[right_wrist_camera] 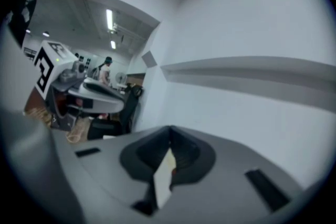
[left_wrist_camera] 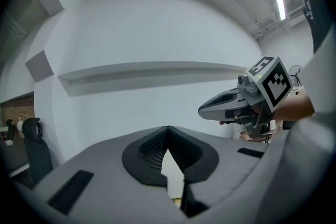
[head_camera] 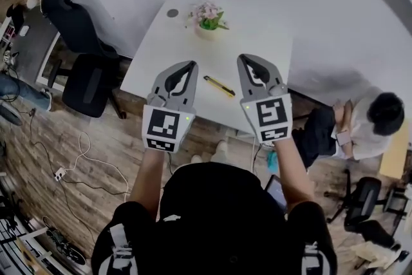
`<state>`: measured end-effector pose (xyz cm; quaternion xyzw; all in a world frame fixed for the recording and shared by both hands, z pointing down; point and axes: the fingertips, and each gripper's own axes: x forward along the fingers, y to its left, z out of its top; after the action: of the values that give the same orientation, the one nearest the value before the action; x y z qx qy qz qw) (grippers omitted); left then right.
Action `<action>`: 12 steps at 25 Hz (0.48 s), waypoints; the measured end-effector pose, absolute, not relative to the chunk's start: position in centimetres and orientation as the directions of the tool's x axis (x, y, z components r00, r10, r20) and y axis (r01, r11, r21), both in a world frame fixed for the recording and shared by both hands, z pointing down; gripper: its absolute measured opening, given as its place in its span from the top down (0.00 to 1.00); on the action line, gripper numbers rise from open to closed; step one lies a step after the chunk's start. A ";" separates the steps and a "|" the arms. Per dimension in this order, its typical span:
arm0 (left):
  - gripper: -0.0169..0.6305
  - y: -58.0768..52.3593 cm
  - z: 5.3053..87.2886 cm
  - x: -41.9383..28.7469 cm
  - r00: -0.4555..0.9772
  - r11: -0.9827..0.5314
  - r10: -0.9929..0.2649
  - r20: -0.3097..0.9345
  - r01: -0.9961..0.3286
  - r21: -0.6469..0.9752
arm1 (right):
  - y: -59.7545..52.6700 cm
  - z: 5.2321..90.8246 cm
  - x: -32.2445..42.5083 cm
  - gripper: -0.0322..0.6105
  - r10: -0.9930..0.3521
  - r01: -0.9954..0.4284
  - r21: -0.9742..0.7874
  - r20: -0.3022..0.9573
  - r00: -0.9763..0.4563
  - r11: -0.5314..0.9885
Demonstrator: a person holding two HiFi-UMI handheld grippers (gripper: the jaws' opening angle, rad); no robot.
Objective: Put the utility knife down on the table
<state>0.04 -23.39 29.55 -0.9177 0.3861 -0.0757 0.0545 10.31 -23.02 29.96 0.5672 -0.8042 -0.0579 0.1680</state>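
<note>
My left gripper point(head_camera: 188, 67) has its jaws closed tip to tip with nothing clamped between them. The left gripper view shows only a narrow slit behind the meeting tips. My right gripper point(head_camera: 247, 61) is closed the same way and holds nothing. I hold both side by side, pointing nearly level, above the near edge of the white table point(head_camera: 161, 51).

The utility knife point(head_camera: 219, 86) lies flat on that table, in the gap between the two grippers and below them, touching neither. It is a slim yellow bar with dark trim, lying at a slant, with its far end toward the left gripper and its near end toward the right one.

I count one knife and two grippers. Beyond the gripper tips the one table also carries one pot of pink flowers point(head_camera: 208, 17) and, beside the pot, one small dark disc point(head_camera: 172, 13). There is one black office chair point(head_camera: 84, 55) out past the left gripper and a second point(head_camera: 364, 203) behind the right one. One seated person point(head_camera: 360, 129) is off to the right gripper's side.
</note>
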 end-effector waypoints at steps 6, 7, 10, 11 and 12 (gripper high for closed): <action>0.94 -22.7 26.4 0.1 0.694 -0.686 -0.718 0.047 -0.696 -0.210 | -21.7 26.2 10.6 0.90 -0.952 -0.902 0.304 0.112 -0.286 0.306; 0.94 -22.6 26.0 0.1 0.694 -0.685 -0.719 0.038 -0.697 -0.212 | -21.5 25.9 10.7 0.90 -0.953 -0.903 0.306 0.103 -0.283 0.302; 0.94 -22.3 25.2 0.0 0.695 -0.682 -0.718 0.021 -0.698 -0.217 | -21.0 25.2 10.8 0.90 -0.956 -0.906 0.305 0.085 -0.281 0.293; 0.94 -22.2 25.0 0.0 0.696 -0.682 -0.718 0.016 -0.698 -0.219 | -20.9 25.1 10.8 0.90 -0.957 -0.907 0.304 0.081 -0.279 0.291; 0.94 -22.1 24.7 0.0 0.697 -0.682 -0.717 0.012 -0.698 -0.220 | -20.8 24.9 10.8 0.90 -0.958 -0.909 0.303 0.077 -0.278 0.288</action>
<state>0.02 -22.11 24.75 -0.9156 0.3864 -0.0485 0.0996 10.84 -20.80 24.91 0.5882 -0.7931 -0.0998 0.1227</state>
